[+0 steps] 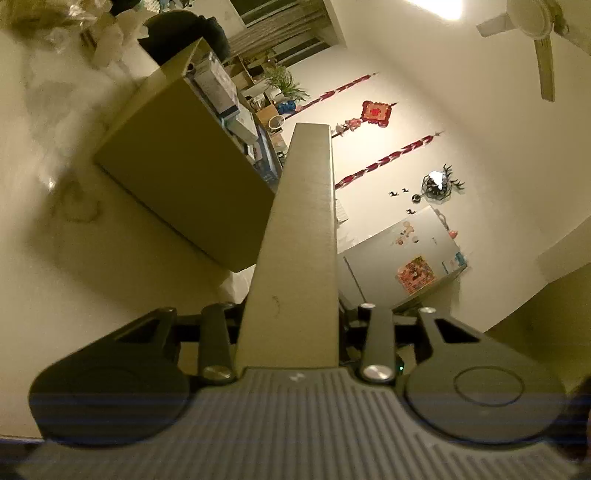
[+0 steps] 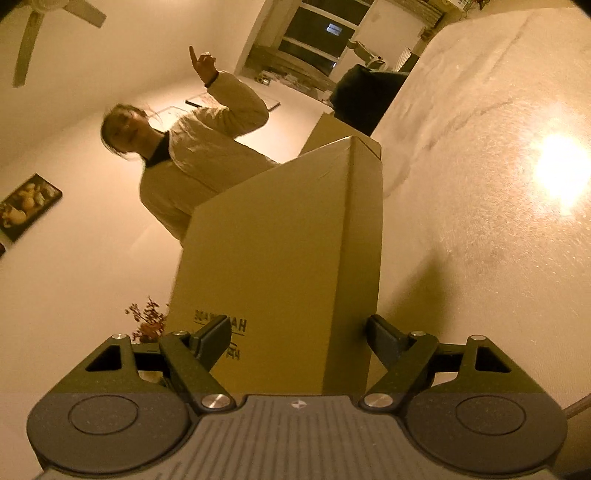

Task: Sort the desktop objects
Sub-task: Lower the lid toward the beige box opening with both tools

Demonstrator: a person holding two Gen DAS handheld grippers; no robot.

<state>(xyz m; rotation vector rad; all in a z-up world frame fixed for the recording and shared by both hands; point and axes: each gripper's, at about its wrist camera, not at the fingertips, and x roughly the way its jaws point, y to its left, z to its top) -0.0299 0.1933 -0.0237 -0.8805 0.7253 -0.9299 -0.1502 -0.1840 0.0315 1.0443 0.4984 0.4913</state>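
The left gripper [image 1: 295, 317] pinches a long flat cardboard strip [image 1: 301, 236], which runs straight out from between its fingers and blocks the middle of that view. Beside the strip, a cardboard box [image 1: 184, 173] packed with small packages [image 1: 229, 99] rests on the marble-patterned table [image 1: 55, 258], with a dark bag [image 1: 184, 33] at the box's far end. Behind stand a refrigerator [image 1: 406, 251] and red wall hangings [image 1: 376, 112].

The right gripper [image 2: 301, 343] has its fingers spread around the near corner of a tall cardboard box [image 2: 280, 258] without clearly touching it. Past that box, a person in a pale jacket [image 2: 207, 158] raises a hand [image 2: 203, 64].
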